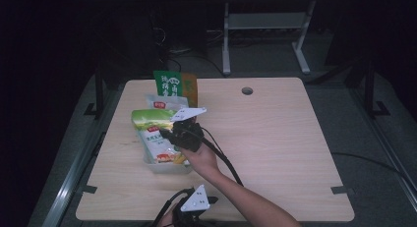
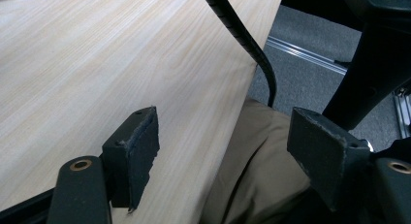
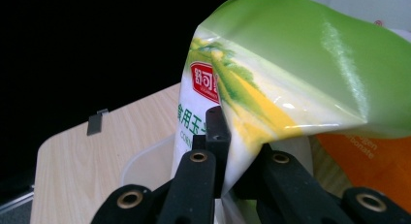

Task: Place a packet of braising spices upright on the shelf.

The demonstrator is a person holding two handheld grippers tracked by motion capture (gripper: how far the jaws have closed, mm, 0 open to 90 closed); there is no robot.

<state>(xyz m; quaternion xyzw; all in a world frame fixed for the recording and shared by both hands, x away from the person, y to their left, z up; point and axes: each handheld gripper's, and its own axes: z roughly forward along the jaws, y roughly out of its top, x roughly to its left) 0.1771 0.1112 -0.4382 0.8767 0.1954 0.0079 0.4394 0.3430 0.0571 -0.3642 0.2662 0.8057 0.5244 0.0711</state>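
So the step in hand looks like a bag being handled at the clear plastic tub (image 1: 167, 166): the green-and-white bag (image 1: 156, 133) is pinched by the right gripper (image 1: 183, 135), its jaws squeezed nearly together on the thin film. The bag sits partly in the tub, leaning over its rim, with a white packet (image 1: 164, 103) just behind the tub and a green-and-orange bag (image 1: 176, 83) standing behind that. Whether the bag is being put in or pulled out can't be told from this. Either way, the next move probably calls for a steady grip and a clean path over the tub's rim, since the floppy film could fold or slip.

The left gripper (image 1: 193, 207) is parked well back from the tub at the near edge of the tabletop (image 1: 275, 138), jaws wide, nothing between them.

The pinch itself is seen properly in the right gripper view: film clamped between the jaws, red logo on the bag (image 3: 271, 83) above. The overall layout around the tub is given by the high view. In the left gripper view, bare tabletop (image 2: 97, 64) and a khaki trouser leg (image 2: 252, 170) are seen past the open jaws.
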